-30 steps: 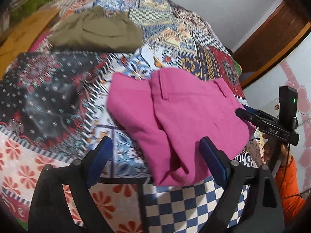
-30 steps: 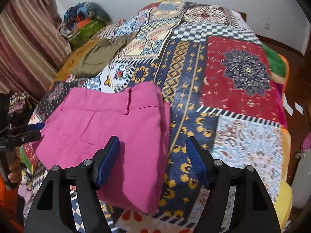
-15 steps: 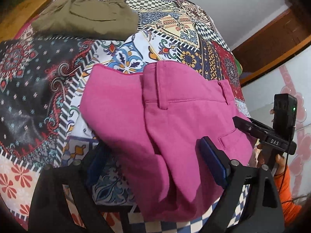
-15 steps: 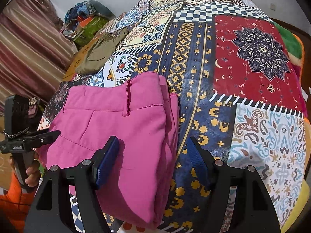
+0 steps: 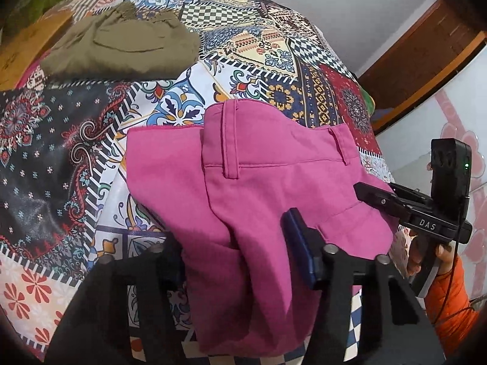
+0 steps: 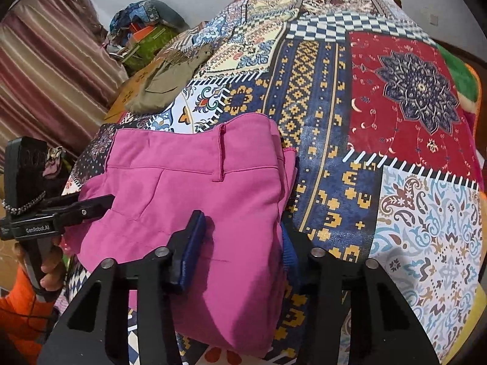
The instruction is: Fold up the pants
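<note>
Both claws have just been closing, and the folded pink pants (image 5: 274, 200) sit nearer in each view than a second ago. Left claw (image 5: 237, 258): jaws pinched on the near edge of the pants, cloth bunched between them; one blue pad (image 5: 296, 252) shows on top of the fabric, the other is hidden under the fold. Right claw (image 6: 240, 249): same story at the opposite edge, one pad (image 6: 190, 246) pressing on top, the other pad (image 6: 289, 252) against the side of the folded stack, cloth clamped between. Jaws about half closed on both sides (fabric thickness fills the gap). Pants lie folded on the bed, on the patchwork bedspread (image 6: 380, 106), waistband and belt loops facing away from the cameras. Olive garment (image 5: 121, 48) lies further back on the bedspread, well apart from the pants. Orange sleeve (image 5: 450, 304) visible behind the right claw's handle.
</note>
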A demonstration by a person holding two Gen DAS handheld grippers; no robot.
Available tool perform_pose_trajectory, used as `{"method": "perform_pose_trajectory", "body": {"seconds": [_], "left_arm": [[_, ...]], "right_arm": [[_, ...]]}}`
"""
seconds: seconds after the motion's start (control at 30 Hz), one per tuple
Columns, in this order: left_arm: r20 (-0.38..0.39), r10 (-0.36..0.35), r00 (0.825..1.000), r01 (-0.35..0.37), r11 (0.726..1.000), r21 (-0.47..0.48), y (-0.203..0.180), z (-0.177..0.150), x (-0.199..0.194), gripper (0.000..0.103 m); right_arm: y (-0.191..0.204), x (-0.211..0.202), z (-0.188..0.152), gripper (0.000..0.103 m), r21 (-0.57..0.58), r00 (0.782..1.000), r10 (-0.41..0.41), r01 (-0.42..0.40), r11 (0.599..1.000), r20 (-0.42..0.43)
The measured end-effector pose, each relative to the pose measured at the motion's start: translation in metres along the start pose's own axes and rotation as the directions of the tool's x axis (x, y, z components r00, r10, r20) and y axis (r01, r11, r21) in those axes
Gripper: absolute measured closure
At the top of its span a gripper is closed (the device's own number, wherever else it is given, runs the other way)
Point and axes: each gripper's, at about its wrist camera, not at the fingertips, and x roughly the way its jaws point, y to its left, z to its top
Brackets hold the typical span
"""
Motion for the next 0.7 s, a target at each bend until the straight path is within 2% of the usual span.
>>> {"method": "perform_pose_trajectory", "body": {"seconds": [0.13,0.3,0.5,0.7], "left_arm": [[0.025,0.031,0.999,-0.032,0.999,0.043,-0.009,-0.001,-0.008,0.065],[0.076,0.072,0.995,-0.08,0.991,0.109,-0.021,-0.003,-0.021,0.075],[0.123,0.068,0.99,-0.084,0.988,0.127,-0.028,-0.001,-0.04,0.081],[0.184,0.069,0.98,-0.094,0.987,0.13,-0.028,0.001,-0.065,0.082]], "right_arm": [[0.005,-0.003,0.002,0.077,-0.022,0.999,-0.026,0.026,0.999,0.022],[0.008,-0.016,0.006,0.089,-0.015,0.998,-0.015,0.016,1.0,0.065],[0.03,-0.033,0.008,0.092,-0.05,0.993,-0.019,0.025,0.998,0.119],[0.048,-0.045,0.017,0.093,-0.069,0.985,-0.009,0.021,0.997,0.174]]}}
